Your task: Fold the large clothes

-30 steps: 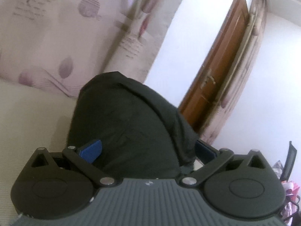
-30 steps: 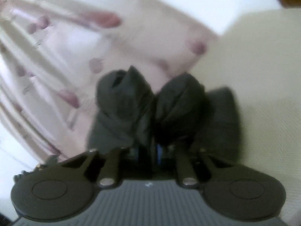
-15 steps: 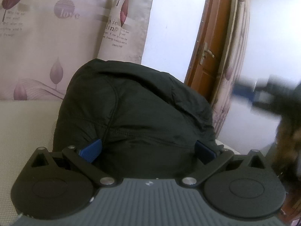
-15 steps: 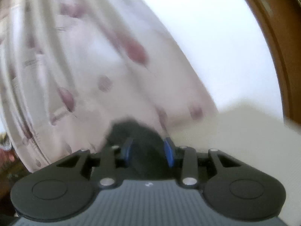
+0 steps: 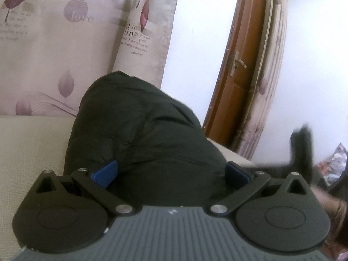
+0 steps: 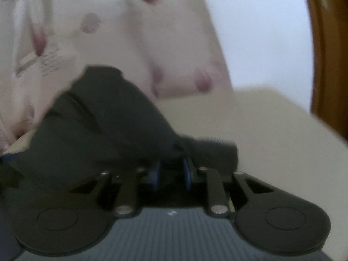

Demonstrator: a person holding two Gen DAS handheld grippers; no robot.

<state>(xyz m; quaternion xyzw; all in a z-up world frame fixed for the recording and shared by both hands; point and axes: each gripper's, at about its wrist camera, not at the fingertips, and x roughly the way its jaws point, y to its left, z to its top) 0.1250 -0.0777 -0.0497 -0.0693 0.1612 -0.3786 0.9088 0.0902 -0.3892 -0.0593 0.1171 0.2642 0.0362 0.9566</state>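
While I watch both feeds, the black padded jacket (image 5: 148, 143) sits bunched on the beige bed (image 5: 28, 148). Left gripper (image 5: 171, 173) clamps a thick wad; right gripper (image 6: 170, 171), jaws just closing, pinches a fold.

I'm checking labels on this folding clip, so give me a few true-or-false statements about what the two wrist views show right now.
1. The garment is black. True.
2. The left gripper has a thick bundle of the garment between its widely spread blue pads. True.
3. The door is painted white. False: it is brown wood with a metal handle.
4. The curtain is plain. False: it carries leaf prints and words such as "love".
5. In the right wrist view, the right gripper has its pads far apart. False: they stand close together, with dark cloth at them.
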